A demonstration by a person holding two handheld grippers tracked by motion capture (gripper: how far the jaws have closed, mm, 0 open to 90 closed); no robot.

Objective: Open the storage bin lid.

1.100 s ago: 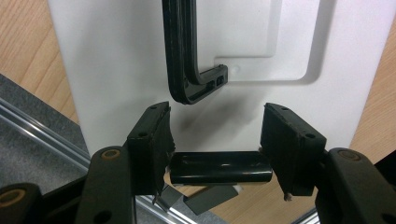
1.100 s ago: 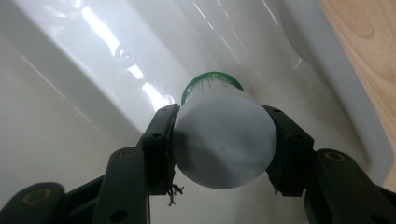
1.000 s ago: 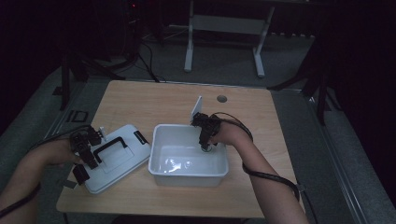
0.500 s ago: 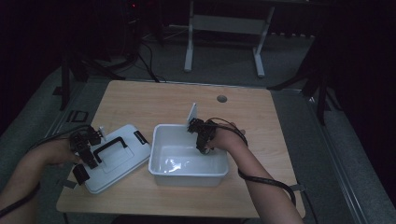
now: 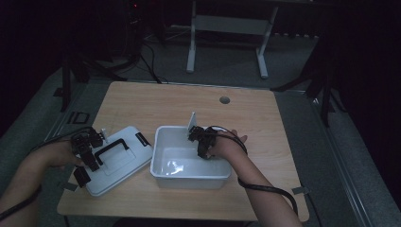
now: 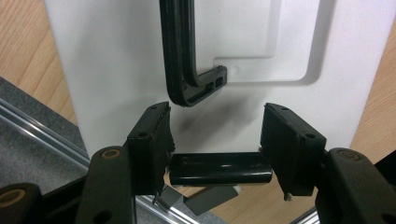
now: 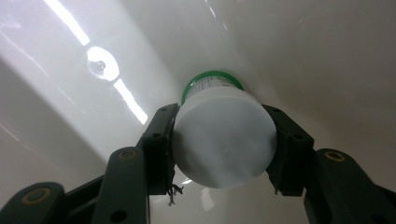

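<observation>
Lowered since the earlier frame, a white-capped jar (image 7: 219, 135) is clamped in the right gripper (image 7: 222, 140) jaws inside the white bin (image 5: 163, 139) | lid (image 5: 120, 158) beside it, latch (image 6: 219, 169) clamped by left gripper (image 6: 217, 149) | wooden worktop (image 5: 156, 101)

Dim room, glare inside bin (image 7: 289, 42)

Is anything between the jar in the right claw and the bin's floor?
Nothing visible: the jar, clamped in the right claw, hangs inside the bin, with bare white floor beyond it.
</observation>
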